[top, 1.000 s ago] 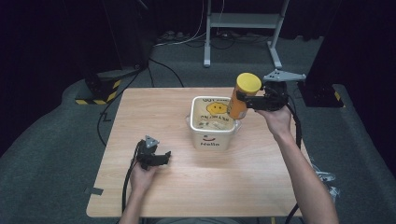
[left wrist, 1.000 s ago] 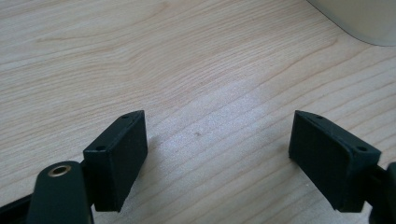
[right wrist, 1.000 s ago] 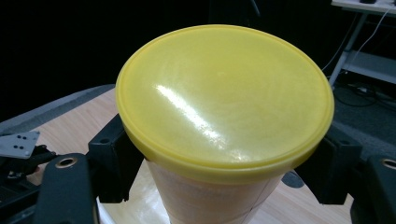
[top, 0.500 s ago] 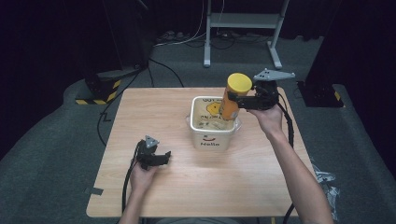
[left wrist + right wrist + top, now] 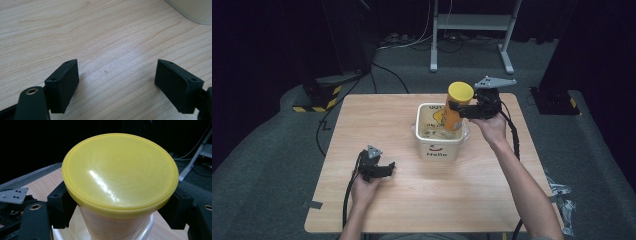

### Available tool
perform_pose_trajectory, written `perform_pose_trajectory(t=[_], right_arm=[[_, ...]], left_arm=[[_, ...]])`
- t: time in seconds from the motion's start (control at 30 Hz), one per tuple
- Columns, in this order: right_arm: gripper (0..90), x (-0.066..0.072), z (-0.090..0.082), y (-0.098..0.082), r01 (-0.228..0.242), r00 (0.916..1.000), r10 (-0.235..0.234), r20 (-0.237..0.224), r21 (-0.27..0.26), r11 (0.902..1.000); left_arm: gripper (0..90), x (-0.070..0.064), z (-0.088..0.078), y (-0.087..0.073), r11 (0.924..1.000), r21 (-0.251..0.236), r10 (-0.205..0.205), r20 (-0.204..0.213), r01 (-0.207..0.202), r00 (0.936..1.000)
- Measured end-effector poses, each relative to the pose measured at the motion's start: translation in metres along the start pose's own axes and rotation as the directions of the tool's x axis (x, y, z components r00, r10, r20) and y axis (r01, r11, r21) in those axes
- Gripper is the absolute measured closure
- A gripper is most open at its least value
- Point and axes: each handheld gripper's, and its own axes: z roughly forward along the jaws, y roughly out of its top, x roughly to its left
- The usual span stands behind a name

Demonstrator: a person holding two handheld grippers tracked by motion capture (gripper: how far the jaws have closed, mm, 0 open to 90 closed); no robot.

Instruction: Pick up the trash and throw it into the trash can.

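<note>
The right tongs [image 5: 455,106] pinch a tall orange cylindrical can with a yellow plastic lid [image 5: 457,106], its lower end inside the white plastic tub [image 5: 439,146], perhaps not touching bottom. The left tongs [image 5: 117,86] are spread over the bare wooden counter [image 5: 377,125].

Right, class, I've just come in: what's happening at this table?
A person works at a wooden table with a gripper in each hand. The right gripper is shut on an orange canister with a yellow lid, holding it upright over a white tub near the table's middle, its lower end already below the tub's rim. The left gripper rests low by the table's near left, jaws open and empty.
</note>
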Motion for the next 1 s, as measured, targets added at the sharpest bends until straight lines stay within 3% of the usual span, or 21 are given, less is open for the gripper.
perform_pose_trajectory(t=[1.0], right_arm=[[24.1,0.007,0.039,-0.024,0.001,0.9999,0.000,-0.016,0.073,0.9974]], left_arm=[[19.8,0.000,0.000,0.000,1.0000,-0.003,-0.005,-0.002,0.005,1.0000]])
